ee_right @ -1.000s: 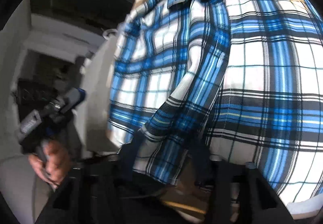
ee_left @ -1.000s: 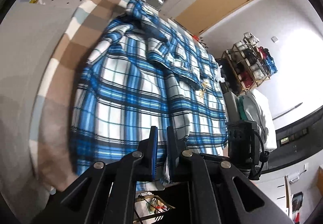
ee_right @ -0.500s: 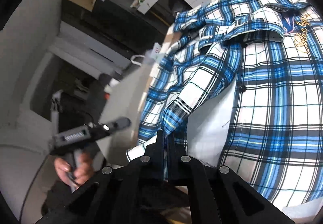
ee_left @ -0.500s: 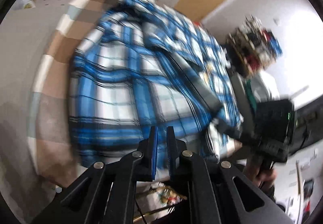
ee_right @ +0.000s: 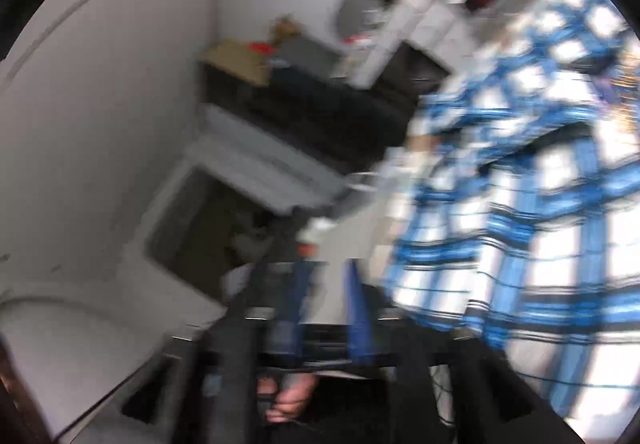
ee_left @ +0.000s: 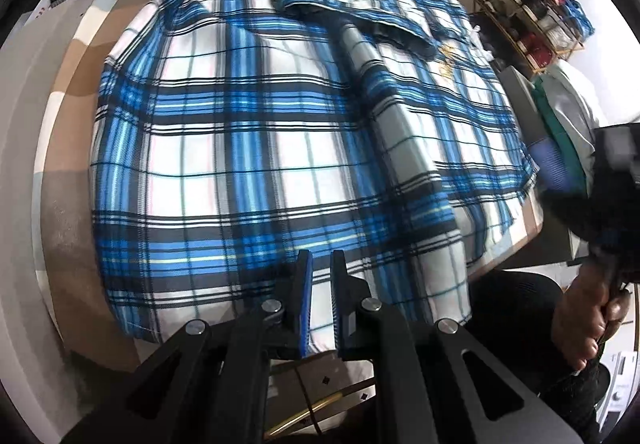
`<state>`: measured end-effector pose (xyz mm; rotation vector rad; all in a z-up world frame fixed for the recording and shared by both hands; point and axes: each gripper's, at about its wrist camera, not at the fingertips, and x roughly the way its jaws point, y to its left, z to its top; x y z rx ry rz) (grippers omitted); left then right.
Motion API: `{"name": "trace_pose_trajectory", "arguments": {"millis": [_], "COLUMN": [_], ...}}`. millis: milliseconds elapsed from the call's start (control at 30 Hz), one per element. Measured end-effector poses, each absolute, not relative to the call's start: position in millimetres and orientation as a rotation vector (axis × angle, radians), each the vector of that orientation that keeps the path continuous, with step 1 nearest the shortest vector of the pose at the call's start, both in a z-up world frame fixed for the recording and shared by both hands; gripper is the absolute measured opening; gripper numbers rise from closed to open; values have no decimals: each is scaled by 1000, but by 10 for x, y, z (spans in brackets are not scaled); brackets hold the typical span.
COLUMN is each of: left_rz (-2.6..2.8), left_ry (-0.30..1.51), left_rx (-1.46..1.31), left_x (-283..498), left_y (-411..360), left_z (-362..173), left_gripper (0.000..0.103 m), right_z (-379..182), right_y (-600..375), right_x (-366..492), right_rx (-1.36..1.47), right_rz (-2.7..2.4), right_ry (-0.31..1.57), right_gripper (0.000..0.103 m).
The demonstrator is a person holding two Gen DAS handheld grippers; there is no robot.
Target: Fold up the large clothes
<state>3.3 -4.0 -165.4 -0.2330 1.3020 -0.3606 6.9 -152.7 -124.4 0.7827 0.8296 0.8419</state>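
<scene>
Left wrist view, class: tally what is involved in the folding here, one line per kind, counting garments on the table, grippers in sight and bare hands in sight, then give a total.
Plaid shirt spread on the table: 1
Grippers: 2, the left gripper with jaws near shut and nothing between them, and the right gripper at the frame's right edge
Bare hands: 1, the hand under that right gripper
Total: 4

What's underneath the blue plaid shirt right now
The blue plaid shirt lies spread on a surface with tan and pale stripes, visible along the shirt's left edge. Whatever lies beneath the middle of the shirt is covered and cannot be seen.
</scene>
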Motion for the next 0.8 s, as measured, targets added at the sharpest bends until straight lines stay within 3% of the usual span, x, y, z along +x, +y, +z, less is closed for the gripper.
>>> {"name": "trace_pose_trajectory", "arguments": {"millis": [133, 367, 467, 500, 533, 600, 800], "left_rz": [-334, -269, -262, -248, -246, -240, -240], "left_ry": [1291, 1330, 1317, 1313, 1309, 1304, 1289], "left_rx": [-244, -209, -195, -186, -189, -195, -237], "left_x": [41, 63, 52, 52, 49, 43, -2], "left_y": [22, 90, 120, 123, 134, 161, 329], "left_z": [-1650, -1761, -1749, -1760, -1759, -1753, -1758], "left_gripper": [4, 4, 4, 4, 4, 4, 4], "right_z": [-1666, -1870, -1852, -1821, -1816, -1809, -1460], "right_y": [-1467, -1130, -1037, -994, -884, -741, -850], "right_x": [303, 270, 224, 204, 170, 100, -85], "right_rx": [772, 558, 468, 418, 330, 222, 132], "right_rz": [681, 676, 677, 659, 640, 622, 578], "right_ry": [1112, 1286, 1263, 1252, 1254, 1250, 1075], "right_gripper": [61, 61, 59, 50, 29, 2, 1]}}
